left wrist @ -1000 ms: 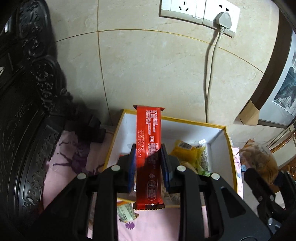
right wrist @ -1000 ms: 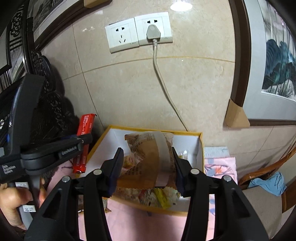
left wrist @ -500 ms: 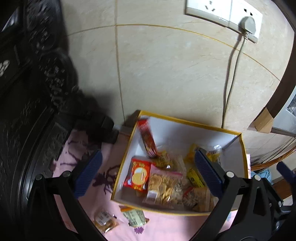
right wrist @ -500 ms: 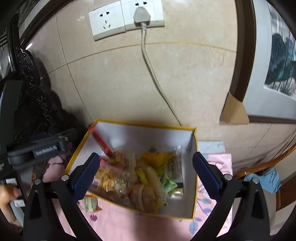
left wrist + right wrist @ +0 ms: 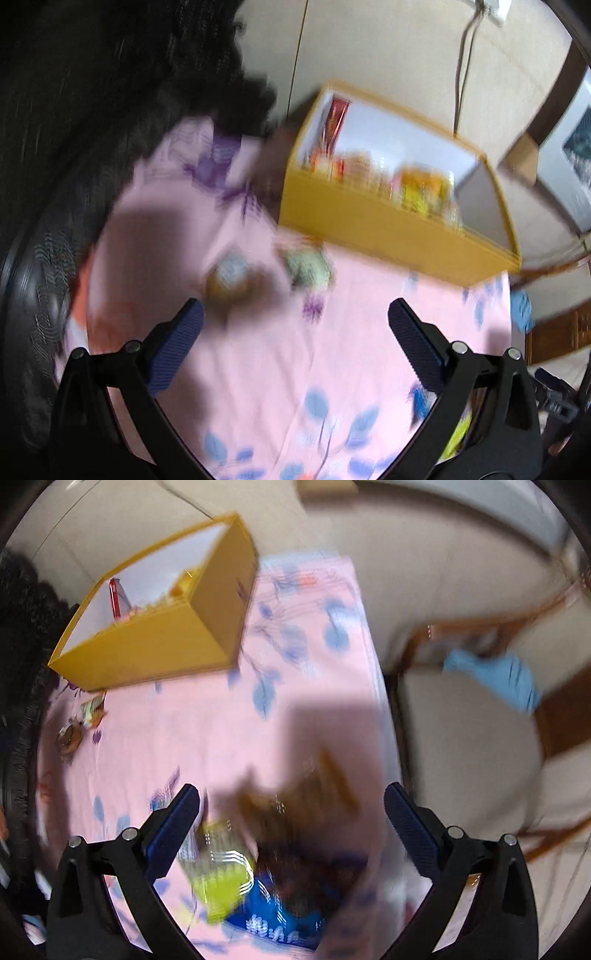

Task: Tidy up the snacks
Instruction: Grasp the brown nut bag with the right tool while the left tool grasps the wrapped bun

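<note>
Both views motion-blurred. Left gripper [image 5: 295, 317] spread wide, nothing btwn fingers, over pink floral cloth [image 5: 258, 369]. Right gripper [image 5: 291, 805] also wide apart, empty, above blurred heap of snack packets [image 5: 258, 856] (yellow-green, blue, brown). Yellow cardboard box w/ white inside [image 5: 388, 225] sits at cloth's far edge by wall, holding a red bar wrapper [image 5: 336, 114] + mixed snacks. Two small packets [image 5: 273, 269] lie on cloth just in front of box.

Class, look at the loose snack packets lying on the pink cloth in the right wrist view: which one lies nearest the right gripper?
The yellow-green packet, lying just ahead of the open right gripper between its fingers. The two small packets lie far off, near the yellow box.
</note>
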